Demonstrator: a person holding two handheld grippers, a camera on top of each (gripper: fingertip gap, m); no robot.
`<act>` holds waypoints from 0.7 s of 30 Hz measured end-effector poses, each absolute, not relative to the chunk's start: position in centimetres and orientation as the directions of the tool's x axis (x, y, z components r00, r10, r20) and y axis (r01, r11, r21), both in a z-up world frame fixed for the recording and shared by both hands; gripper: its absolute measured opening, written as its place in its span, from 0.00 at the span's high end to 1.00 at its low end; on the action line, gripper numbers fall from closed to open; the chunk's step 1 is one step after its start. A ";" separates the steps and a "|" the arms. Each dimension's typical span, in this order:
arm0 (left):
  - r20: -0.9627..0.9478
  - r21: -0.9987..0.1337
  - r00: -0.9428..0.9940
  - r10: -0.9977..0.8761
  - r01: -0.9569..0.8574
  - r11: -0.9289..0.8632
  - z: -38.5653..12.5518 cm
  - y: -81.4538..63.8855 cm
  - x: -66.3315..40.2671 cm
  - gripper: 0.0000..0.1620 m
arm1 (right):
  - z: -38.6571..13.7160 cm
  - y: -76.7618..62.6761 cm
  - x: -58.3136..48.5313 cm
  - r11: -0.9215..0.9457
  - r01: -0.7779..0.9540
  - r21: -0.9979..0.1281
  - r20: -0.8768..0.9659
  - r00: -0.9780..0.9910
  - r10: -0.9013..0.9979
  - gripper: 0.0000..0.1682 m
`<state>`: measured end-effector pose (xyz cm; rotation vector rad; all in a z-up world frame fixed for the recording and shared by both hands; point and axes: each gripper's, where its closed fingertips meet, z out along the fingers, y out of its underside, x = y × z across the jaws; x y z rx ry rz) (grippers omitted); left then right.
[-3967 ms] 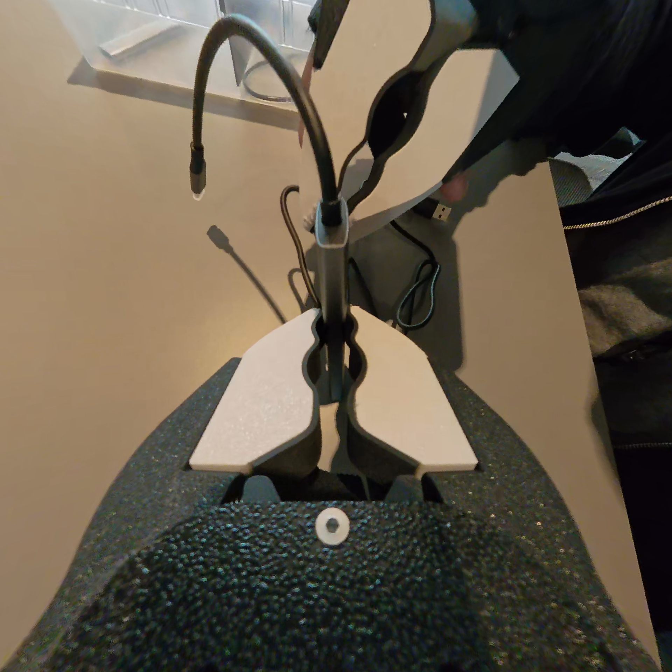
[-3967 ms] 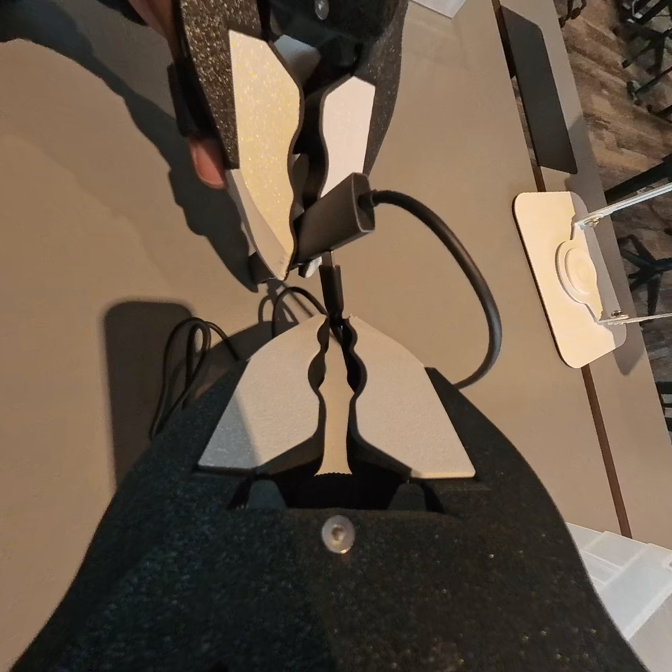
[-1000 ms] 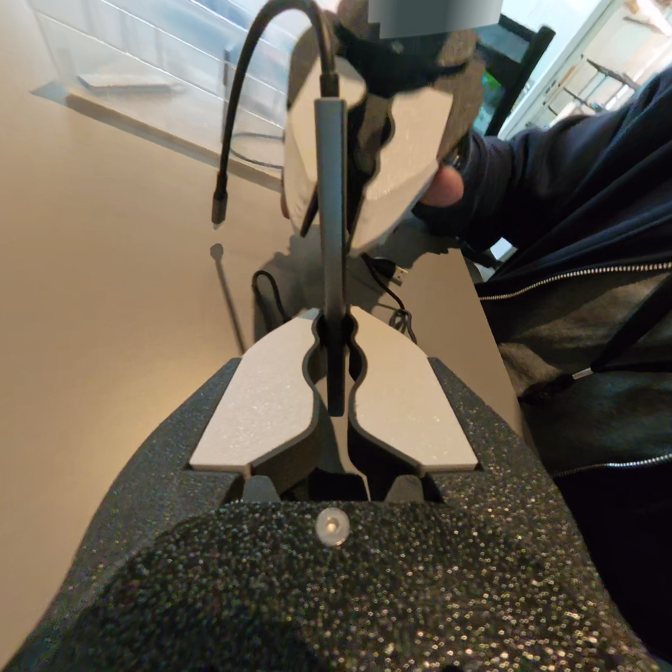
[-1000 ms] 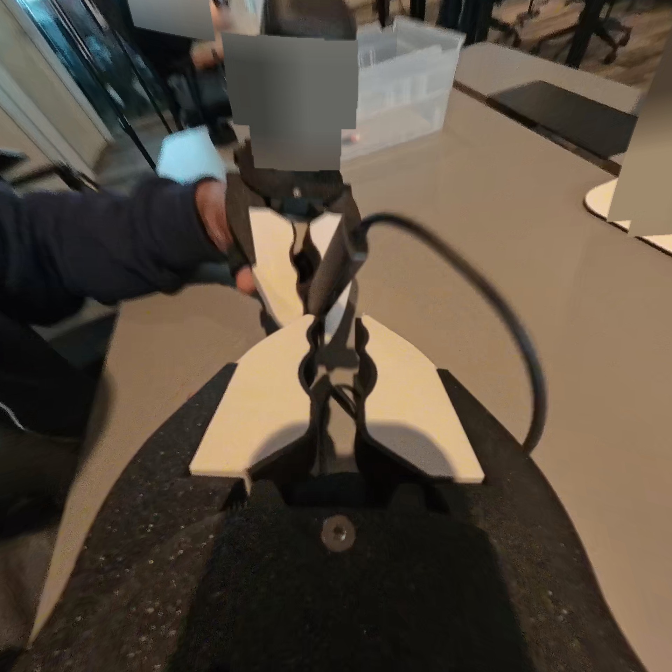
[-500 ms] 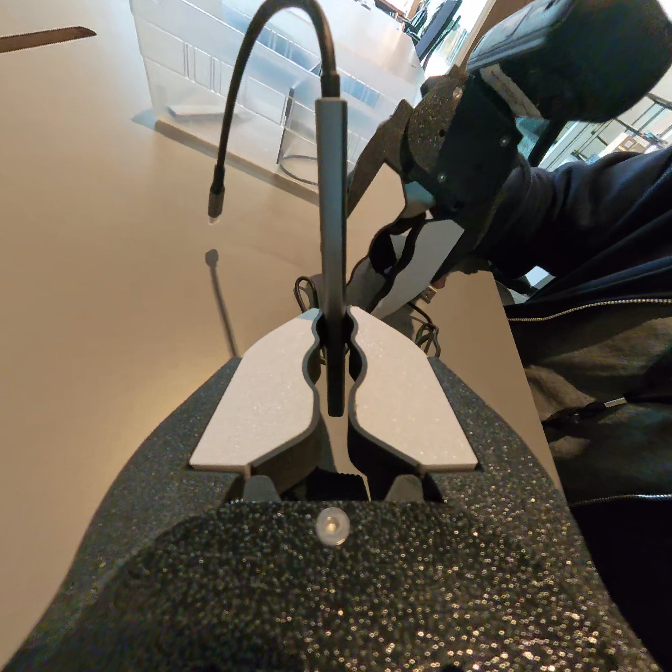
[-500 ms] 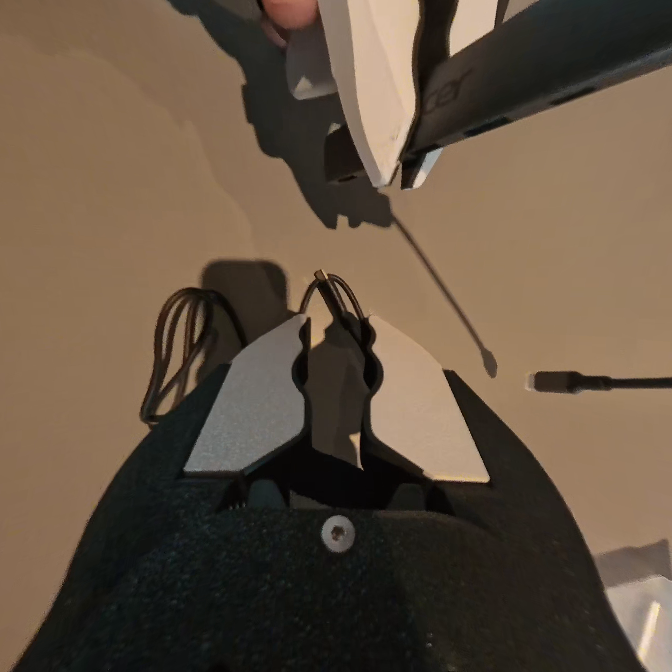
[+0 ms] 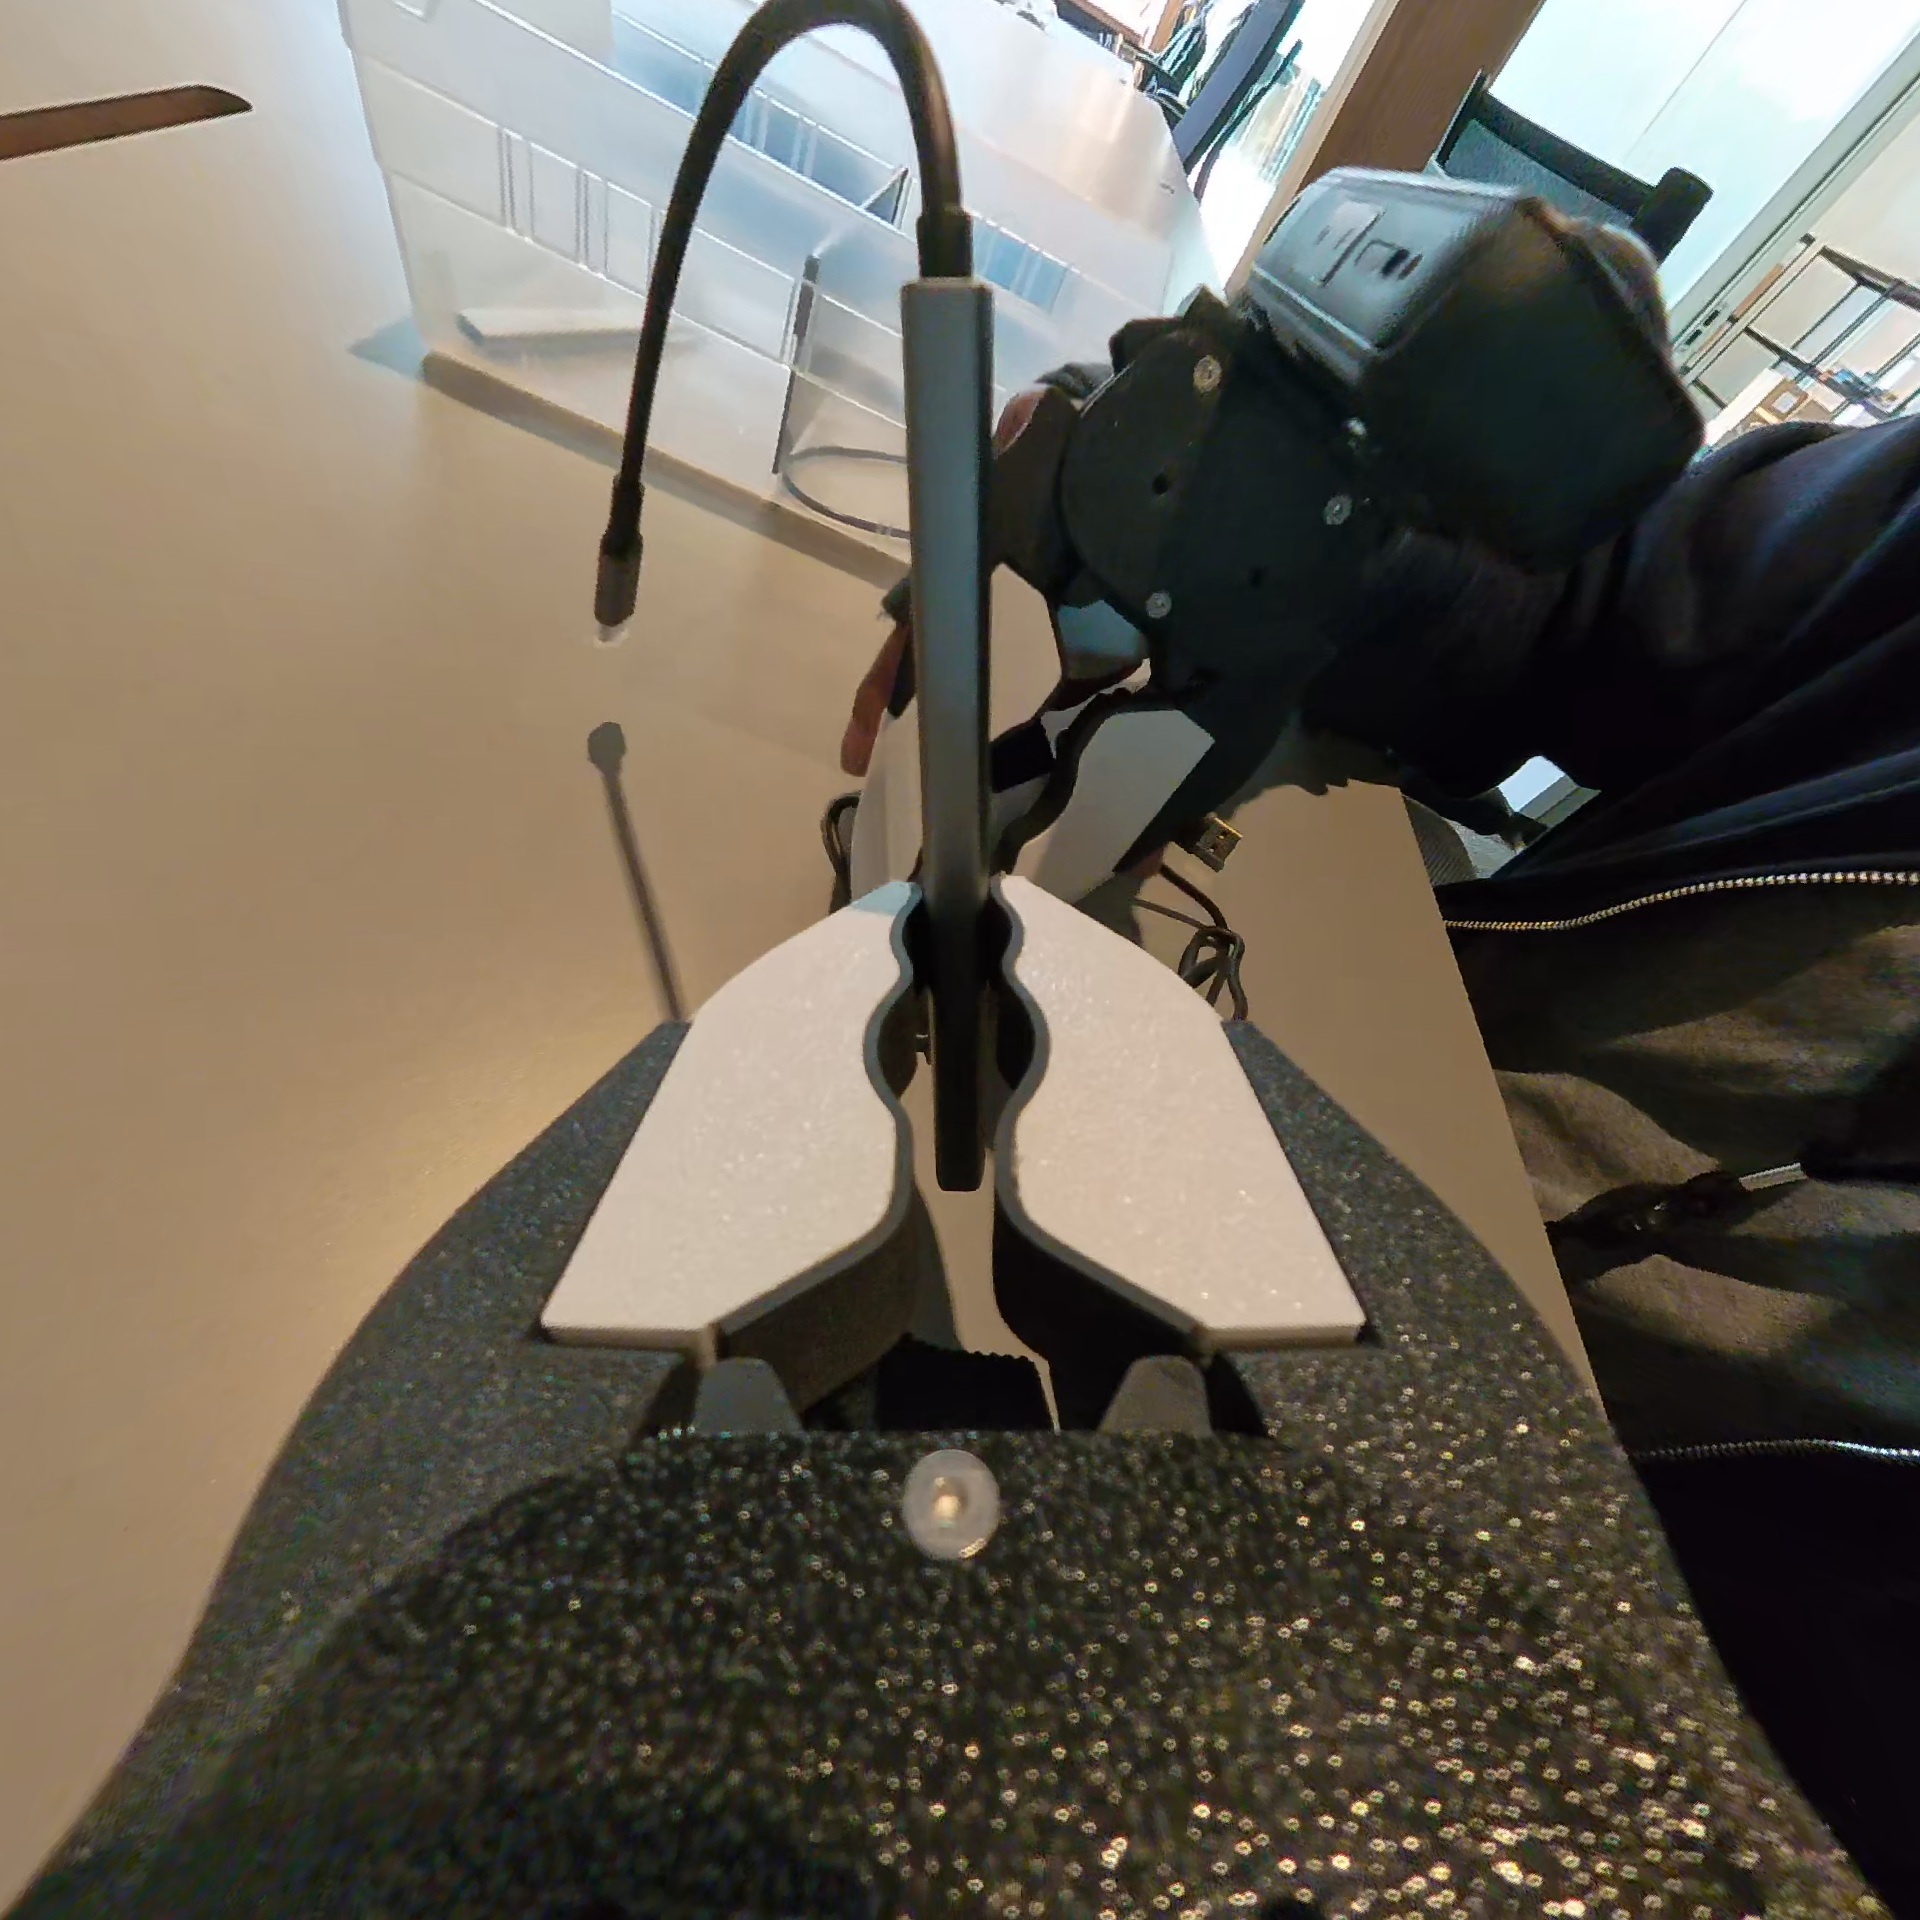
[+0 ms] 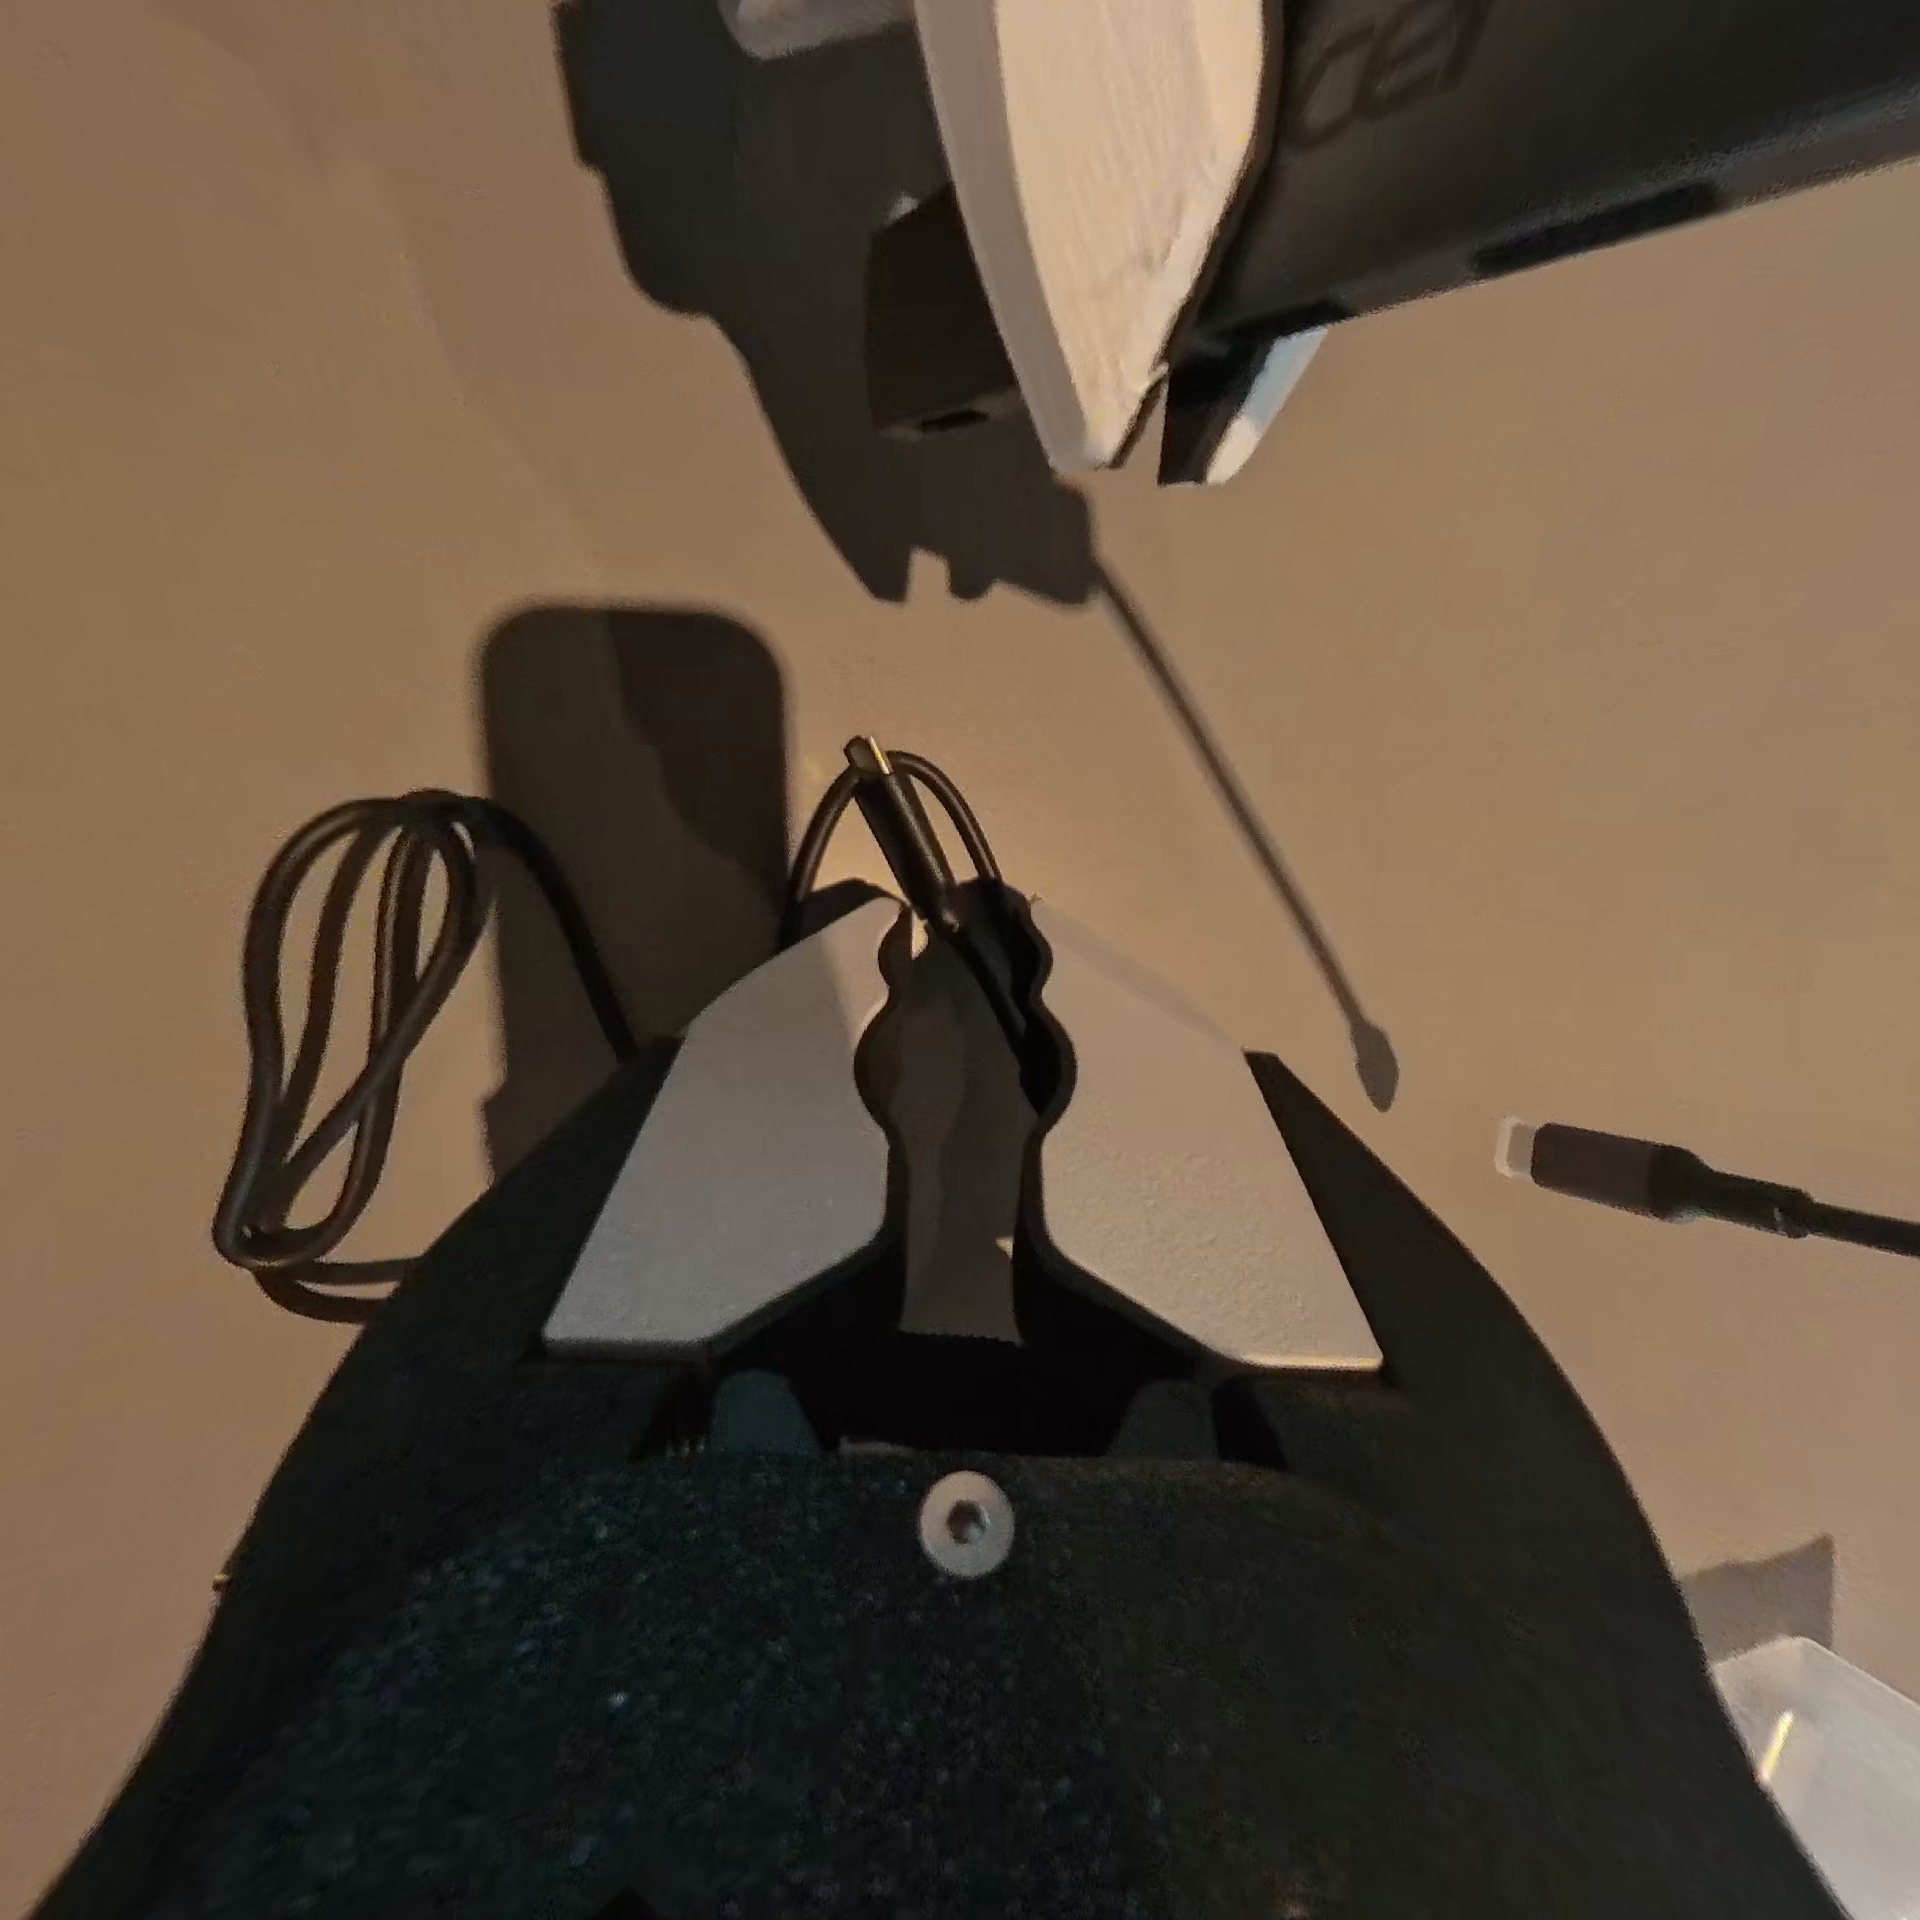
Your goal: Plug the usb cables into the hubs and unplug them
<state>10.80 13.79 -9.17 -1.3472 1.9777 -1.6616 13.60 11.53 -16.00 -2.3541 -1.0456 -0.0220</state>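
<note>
Left wrist view: the left gripper [image 7: 954, 914] clamps the grey hub [image 7: 948, 665] upright, no legible markings on its edge; the hub's cord [image 7: 727, 208] arcs overhead as before. The right gripper [image 7: 1023, 821] now sits lower behind the hub.

Right wrist view: the right gripper [image 8: 961, 914], slightly parted, has the cable plug [image 8: 902, 842] lying against its right finger; whether it grips is unclear. The lettering seen earlier on the hub [image 8: 1558, 187] is now out of frame.

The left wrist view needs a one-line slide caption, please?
Left gripper clamps a grey hub upright, its cable arching over the table.
</note>
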 end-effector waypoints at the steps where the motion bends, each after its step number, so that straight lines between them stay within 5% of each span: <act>1: 0.367 -0.869 -0.551 -0.749 -0.491 -0.065 -9.2 13.8 10.8 0.94 | -16.0 11.6 13.5 -0.538 0.688 -0.487 0.229 0.695 0.681 0.90; 15: 0.382 -0.874 -0.570 -0.728 -0.479 -0.083 -9.3 13.8 10.8 0.94 | -16.2 11.5 12.7 -0.603 0.583 -0.545 0.110 0.762 0.638 0.96; 21: 0.483 -0.853 -0.617 -0.621 -0.492 -0.175 -8.5 14.2 9.8 0.94 | -14.5 12.0 12.6 -0.595 0.433 -0.677 0.009 0.814 0.581 0.96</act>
